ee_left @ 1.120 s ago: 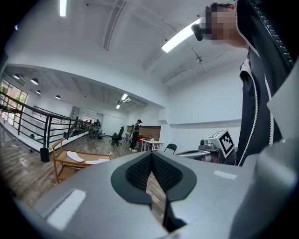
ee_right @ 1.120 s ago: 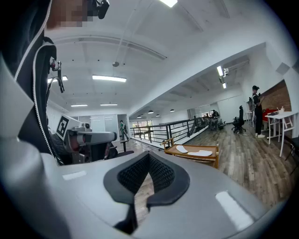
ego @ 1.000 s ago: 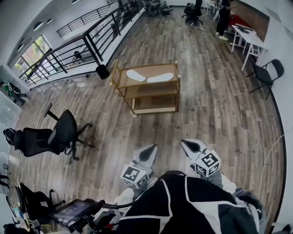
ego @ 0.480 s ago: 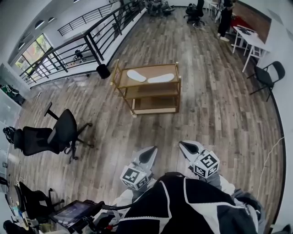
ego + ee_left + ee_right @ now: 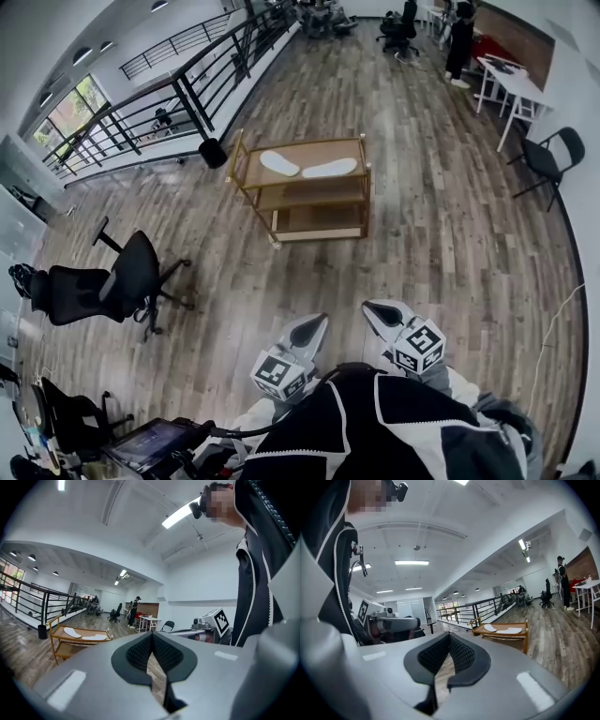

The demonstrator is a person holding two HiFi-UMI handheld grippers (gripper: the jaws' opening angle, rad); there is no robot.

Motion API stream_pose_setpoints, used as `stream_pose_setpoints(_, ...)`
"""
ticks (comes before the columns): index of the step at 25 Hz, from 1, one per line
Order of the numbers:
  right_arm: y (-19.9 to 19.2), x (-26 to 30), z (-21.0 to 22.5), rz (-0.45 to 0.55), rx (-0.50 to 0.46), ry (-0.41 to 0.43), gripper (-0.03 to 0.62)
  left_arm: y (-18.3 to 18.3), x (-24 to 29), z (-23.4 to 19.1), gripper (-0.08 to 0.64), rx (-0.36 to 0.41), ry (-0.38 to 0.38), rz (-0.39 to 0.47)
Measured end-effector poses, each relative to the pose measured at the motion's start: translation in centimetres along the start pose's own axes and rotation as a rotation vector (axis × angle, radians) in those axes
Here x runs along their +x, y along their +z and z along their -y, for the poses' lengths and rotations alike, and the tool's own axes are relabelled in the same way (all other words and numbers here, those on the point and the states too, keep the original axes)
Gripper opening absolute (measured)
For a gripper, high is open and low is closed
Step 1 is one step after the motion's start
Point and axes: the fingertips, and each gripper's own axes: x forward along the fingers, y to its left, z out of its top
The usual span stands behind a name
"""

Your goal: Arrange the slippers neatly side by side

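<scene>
Two white slippers lie on the top shelf of a wooden cart [image 5: 364, 176] across the room: the left slipper [image 5: 279, 163] and the right slipper [image 5: 329, 168], angled toward each other in a V. They also show small as the left slipper [image 5: 490, 628] and the right slipper [image 5: 509, 630] in the right gripper view, and as pale shapes [image 5: 89, 634] on the cart in the left gripper view. My left gripper [image 5: 310, 327] and right gripper [image 5: 379, 311] are held close to my body, far from the cart, both shut with nothing between the pads.
A black office chair [image 5: 117, 277] stands at the left on the wood floor. A black railing [image 5: 178, 98] runs behind the cart, with a black bin [image 5: 212, 151] beside it. White tables [image 5: 511, 84], a folding chair [image 5: 548, 155] and a standing person [image 5: 458, 37] are at the far right.
The view has shifted slightly; the cart sits a little lower in the picture, and both grippers appear a bit lower and closer together. Nothing was grasped or released.
</scene>
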Motion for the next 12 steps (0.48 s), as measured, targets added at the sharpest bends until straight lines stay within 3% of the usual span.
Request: stream_pose_setpoints(12, -0.9, 2.1, -0.5, -0.006, 0.027, 0.037, 0.005, -1.5, 0.4, -0.9, 0.02, -0.047, -0.037, -0.037)
